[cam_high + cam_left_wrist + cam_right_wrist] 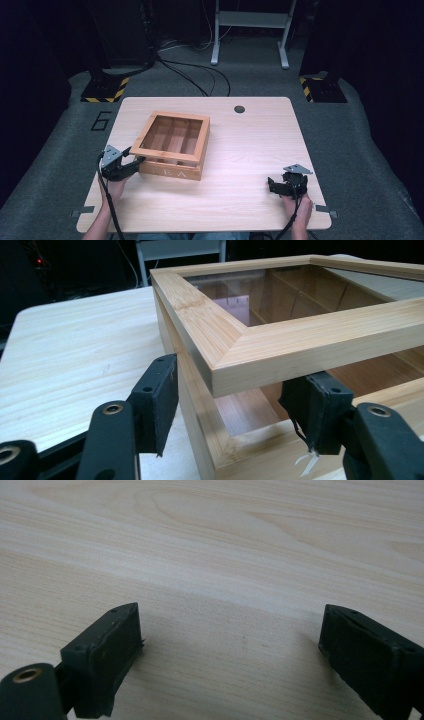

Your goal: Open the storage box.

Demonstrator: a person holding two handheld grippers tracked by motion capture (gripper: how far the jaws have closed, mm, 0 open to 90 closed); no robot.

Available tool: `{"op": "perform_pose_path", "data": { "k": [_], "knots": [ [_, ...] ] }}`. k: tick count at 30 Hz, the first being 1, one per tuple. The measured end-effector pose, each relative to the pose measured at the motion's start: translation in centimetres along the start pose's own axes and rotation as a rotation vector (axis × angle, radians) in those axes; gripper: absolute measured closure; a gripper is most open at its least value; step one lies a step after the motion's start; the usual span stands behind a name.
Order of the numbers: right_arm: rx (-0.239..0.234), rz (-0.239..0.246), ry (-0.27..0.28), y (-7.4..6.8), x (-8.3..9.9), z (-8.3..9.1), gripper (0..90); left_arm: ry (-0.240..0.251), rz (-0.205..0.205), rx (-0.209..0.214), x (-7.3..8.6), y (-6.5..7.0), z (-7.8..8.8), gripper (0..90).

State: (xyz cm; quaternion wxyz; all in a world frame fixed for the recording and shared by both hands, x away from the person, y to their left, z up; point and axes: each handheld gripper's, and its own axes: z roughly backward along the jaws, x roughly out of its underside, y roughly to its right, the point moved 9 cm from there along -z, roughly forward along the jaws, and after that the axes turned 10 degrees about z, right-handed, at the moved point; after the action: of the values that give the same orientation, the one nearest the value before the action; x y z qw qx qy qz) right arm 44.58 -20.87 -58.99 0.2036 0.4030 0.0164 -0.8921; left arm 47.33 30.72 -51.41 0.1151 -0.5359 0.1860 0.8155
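Tongs on the left (230, 405) straddle, spread wide, the wooden box's (172, 145) near-left corner beneath its raised lid, while right tongs (286, 184), also wide, rest well apart.

1. Floor (350, 145): grey carpet, lit around the table, dropping to black at both sides.
2. Table (240, 160): light wood top, rounded corners, dark round grommet hole (239, 109) near the far edge.
3. Number "6" (101, 121) marked in black on the floor, left of the table.
4. Two dark stand bases with yellow-black hazard tape: far left (105, 89), far right (322, 89).
5. White metal frame (250, 30) on two feet at the back, centre.
6. Black cables (195, 75) run across the floor from back left toward the table.
7. Surroundings dark; walls can't be made out.
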Motion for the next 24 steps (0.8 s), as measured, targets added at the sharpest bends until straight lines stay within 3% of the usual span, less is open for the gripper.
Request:
{"op": "perform_pose_path", "data": {
  "k": [5, 7, 15, 21, 22, 24],
  "knots": [
    [0.0, 0.0, 0.0, 0.0, 0.0, 0.0, 9.5, -0.044, 0.024, 0.027, 0.9, -0.2, -0.3, 37.5],
    [0.0, 0.0, -0.001, 0.0, 0.0, 0.0, 9.5, -0.037, 0.032, 0.029, 0.9, -0.3, -0.4, 36.5],
    [-0.001, 0.0, 0.0, 0.0, 0.0, 0.0, 9.5, -0.083, 0.029, 0.048, 0.9, -0.4, 0.0, 30.9],
    [-0.002, -0.001, 0.0, 0.0, 0.0, 0.0, 9.5, -0.131, 0.02, 0.044, 1.4, -0.6, 0.1, 14.7],
    [-0.002, -0.001, 0.0, 0.0, 0.0, 0.0, 9.5, -0.187, 0.011, 0.052, 2.2, -0.5, 0.0, 12.8],
    [-0.002, -0.001, 0.0, 0.0, 0.0, 0.0, 9.6, -0.203, 0.027, 0.045, 2.9, -0.6, 0.0, 5.6]
  ]
}}
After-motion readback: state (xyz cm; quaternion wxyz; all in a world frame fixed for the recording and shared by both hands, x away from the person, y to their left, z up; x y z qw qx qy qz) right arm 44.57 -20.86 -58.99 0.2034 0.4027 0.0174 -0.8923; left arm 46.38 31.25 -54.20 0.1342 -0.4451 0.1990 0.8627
